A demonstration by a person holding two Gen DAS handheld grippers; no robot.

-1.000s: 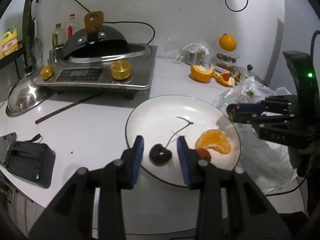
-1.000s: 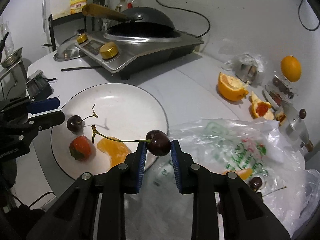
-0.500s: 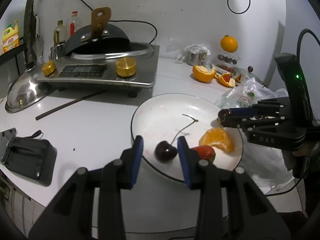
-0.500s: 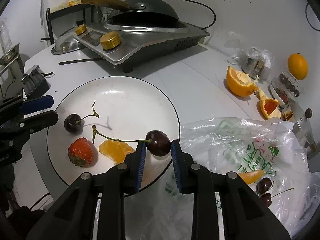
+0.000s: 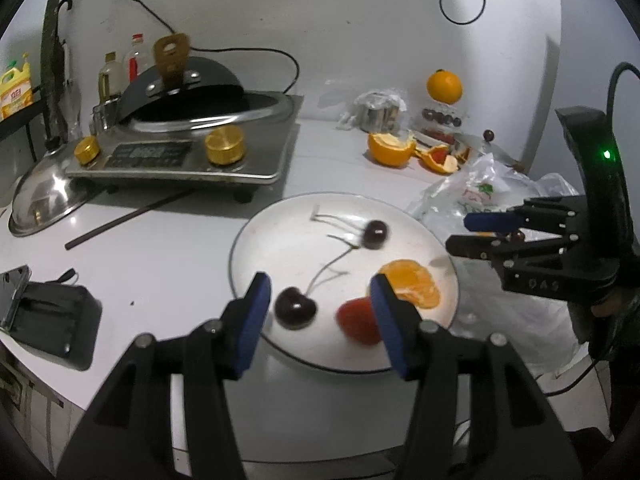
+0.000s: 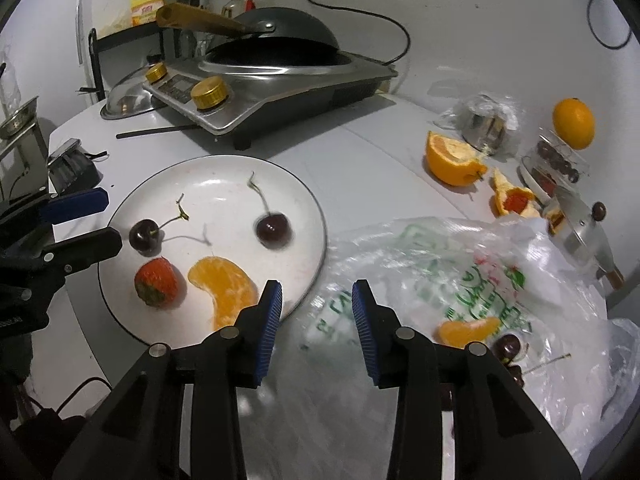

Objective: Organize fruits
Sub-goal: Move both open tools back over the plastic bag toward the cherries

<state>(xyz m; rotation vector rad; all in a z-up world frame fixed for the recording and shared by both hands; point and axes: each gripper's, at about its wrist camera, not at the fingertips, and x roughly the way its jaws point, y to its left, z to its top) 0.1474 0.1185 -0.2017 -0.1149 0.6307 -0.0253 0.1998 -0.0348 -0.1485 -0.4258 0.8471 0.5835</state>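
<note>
Second cherry [image 6: 273, 231] newly on plate [image 6: 304, 200] beside strawberry [image 6: 156, 282], segment [image 6: 224, 284]; both hand-held grippers spread, empty.

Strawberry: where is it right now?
The strawberry lies on the plate at its near-left edge in the right wrist view, beside the orange segment and just below the left-hand cherry.

A white plate [image 6: 168, 184] edged with a thin dark line is seen, on which two dark red cherries [image 6: 273, 231] [image 6: 143, 235], a red strawberry [image 6: 157, 281] and an orange segment [image 6: 224, 286] are shown. Blue ridged pads on black fingers [image 6: 270, 322] are seen. A clear plastic bag [image 6: 460, 276] is printed in green and red.
</note>
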